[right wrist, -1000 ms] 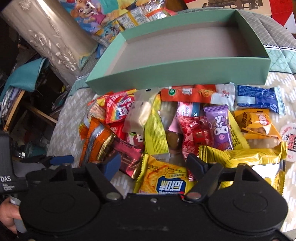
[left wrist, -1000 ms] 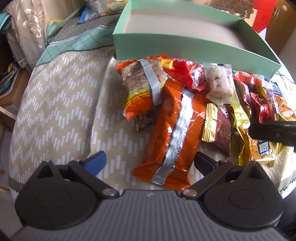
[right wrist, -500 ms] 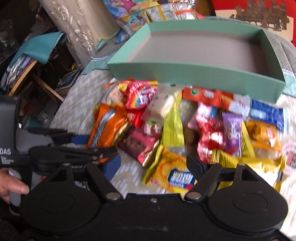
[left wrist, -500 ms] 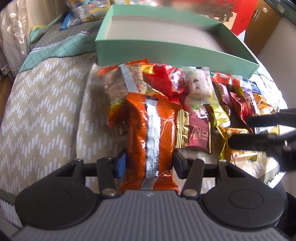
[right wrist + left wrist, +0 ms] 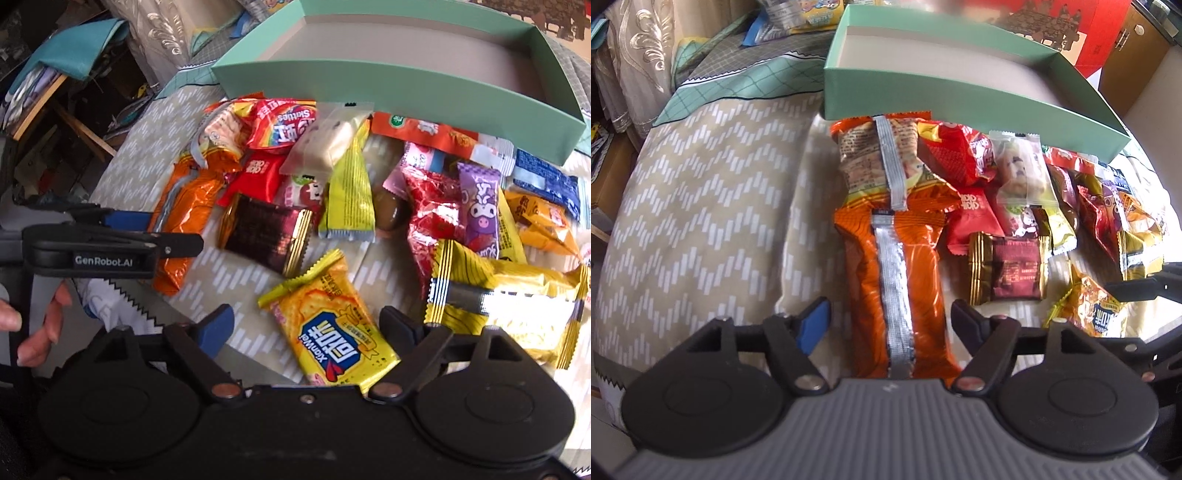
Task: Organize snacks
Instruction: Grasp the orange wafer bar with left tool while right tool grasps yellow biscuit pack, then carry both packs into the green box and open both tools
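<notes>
A pile of snack packets lies on a patterned cushion in front of an empty mint-green box [image 5: 960,99], which also shows in the right wrist view [image 5: 388,88]. My left gripper [image 5: 890,317] is open, its fingers on either side of a long orange packet [image 5: 905,280] with a silver seam. That packet also shows in the right wrist view [image 5: 184,218]. My right gripper [image 5: 306,328] is open, its fingers on either side of a yellow cracker packet [image 5: 332,325]. A dark red packet with gold ends [image 5: 1008,273] lies between the two.
A red Skittles bag [image 5: 280,122], a clear-wrapped cake [image 5: 1019,173], a yellow-green packet [image 5: 347,195], a purple packet [image 5: 480,206] and a blue packet [image 5: 546,181] lie in the pile. The cushion edge drops off at left, with clutter beyond [image 5: 55,110].
My left gripper closed in around the orange packet half a second ago and now stands wider apart around it. My right gripper moved lower and closer to the yellow cracker packet.
</notes>
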Tool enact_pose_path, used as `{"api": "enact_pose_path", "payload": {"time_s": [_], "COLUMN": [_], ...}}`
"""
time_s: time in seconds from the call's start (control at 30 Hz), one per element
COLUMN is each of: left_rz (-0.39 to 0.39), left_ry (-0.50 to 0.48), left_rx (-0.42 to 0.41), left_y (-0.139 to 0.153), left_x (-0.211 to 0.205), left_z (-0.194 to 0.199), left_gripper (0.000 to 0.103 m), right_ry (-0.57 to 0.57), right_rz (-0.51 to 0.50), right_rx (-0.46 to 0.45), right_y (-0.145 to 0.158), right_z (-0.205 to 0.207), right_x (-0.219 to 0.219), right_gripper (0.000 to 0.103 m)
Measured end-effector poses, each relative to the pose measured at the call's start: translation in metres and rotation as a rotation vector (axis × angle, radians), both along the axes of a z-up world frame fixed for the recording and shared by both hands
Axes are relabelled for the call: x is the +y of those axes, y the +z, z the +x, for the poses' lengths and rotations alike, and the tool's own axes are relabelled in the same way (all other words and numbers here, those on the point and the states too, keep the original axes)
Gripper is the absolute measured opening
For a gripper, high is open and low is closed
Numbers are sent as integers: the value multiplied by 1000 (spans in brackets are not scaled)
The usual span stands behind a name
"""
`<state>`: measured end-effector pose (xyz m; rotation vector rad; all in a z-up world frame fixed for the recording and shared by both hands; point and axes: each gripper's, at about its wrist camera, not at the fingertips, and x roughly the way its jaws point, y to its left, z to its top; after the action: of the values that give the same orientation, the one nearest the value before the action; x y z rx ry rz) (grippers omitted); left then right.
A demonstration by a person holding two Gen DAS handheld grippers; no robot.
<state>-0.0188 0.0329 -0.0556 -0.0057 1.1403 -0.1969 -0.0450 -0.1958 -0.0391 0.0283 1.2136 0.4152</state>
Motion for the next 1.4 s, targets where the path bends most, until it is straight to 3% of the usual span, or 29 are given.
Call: {"api": "enact_pose_path", "payload": {"time_s": [0.07,0.17,0.23,0.27,0.3,0.33,0.43,0.6,0.87,1.0,1.17,1.4], "left_rz": [1,2,8,16,21,18,19,-34,-170,-128,-81,15], "left_ry": [11,27,26,19,12,3,1,-3,-40,-25,-36,-63], "left_rx": [1,5,5,-1,-8,-21,-49,-29,-93,-176,-219,-219], "left_y": [-1,-2,-3,-4,-3,0,7,17,72,93,103,83], "left_x": [4,8,8,6,4,2,0,8,18,16,0,-35], "left_z": [-1,-1,0,1,0,-1,-4,-7,-7,31,118,225], "left_gripper": [75,81,81,80,68,51,48,48,48,48,48,49], "right_ry": [3,29,53,48,36,24,4,-45,-168,-232,-307,-399], "right_rz": [-42,-122,-176,-168,-155,-139,-93,-3,86,112,146,204], "right_rx": [-7,-59,-100,-102,-97,-94,-100,-99,-123,-156,-173,-126], "right_y": [-4,-5,-4,-2,0,2,14,37,57,65,73,59], "right_z": [-2,-12,-18,-18,-18,-17,-13,-4,30,67,139,254], "right_x": [4,8,16,18,19,21,18,4,-19,-26,-22,-11], "right_gripper": [85,72,56,51,47,47,47,47,47,47,47,47]}}
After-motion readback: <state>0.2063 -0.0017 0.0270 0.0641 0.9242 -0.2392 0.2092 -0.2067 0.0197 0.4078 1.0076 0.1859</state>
